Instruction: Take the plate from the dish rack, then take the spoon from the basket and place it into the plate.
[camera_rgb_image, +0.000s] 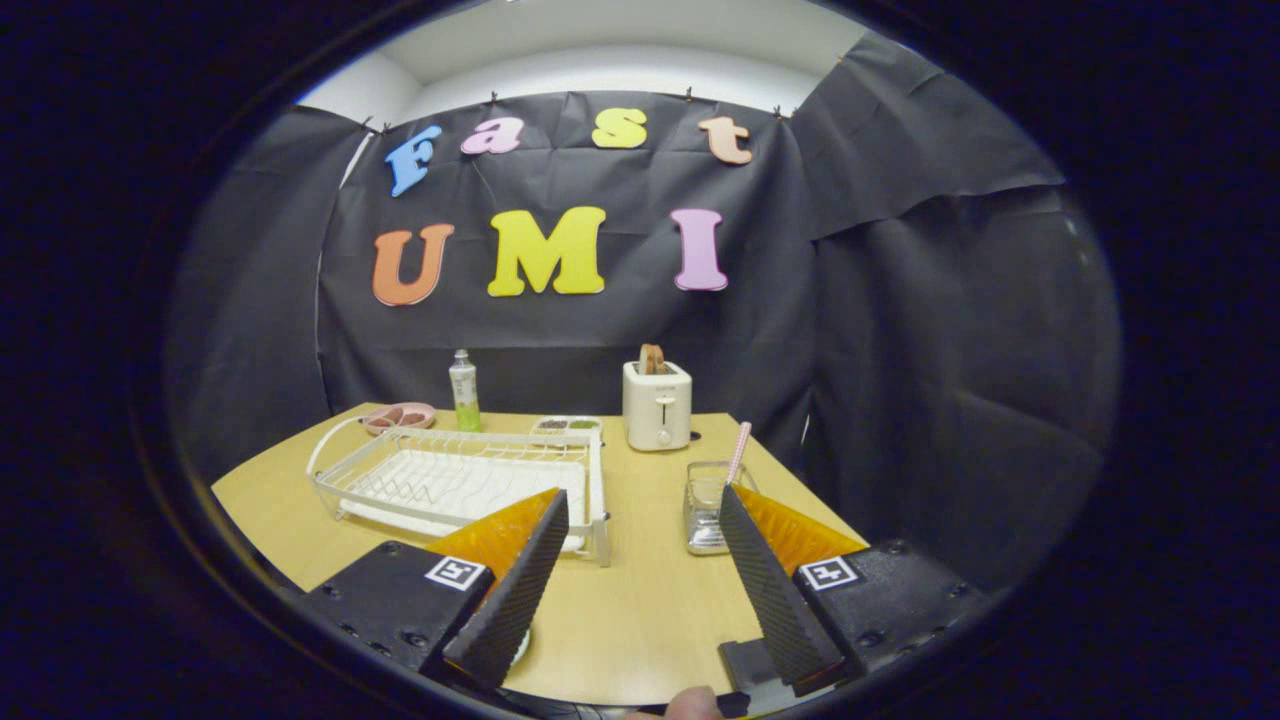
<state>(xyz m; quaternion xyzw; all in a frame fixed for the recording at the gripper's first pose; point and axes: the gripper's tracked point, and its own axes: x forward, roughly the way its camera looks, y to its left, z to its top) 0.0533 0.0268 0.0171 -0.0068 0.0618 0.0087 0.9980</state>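
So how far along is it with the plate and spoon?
The white wire dish rack holds no plate, and a white rim by the claw's finger may be it, so step one looks done. The claw is open, holding nothing. Left: the pink-handled spoon stands in its small clear basket.

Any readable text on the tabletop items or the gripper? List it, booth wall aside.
None legible.
bottle label: too small to read.
toaster front mark: blurred.
gripper, fingers open over the table, holding nothing: square coded markers, no words.
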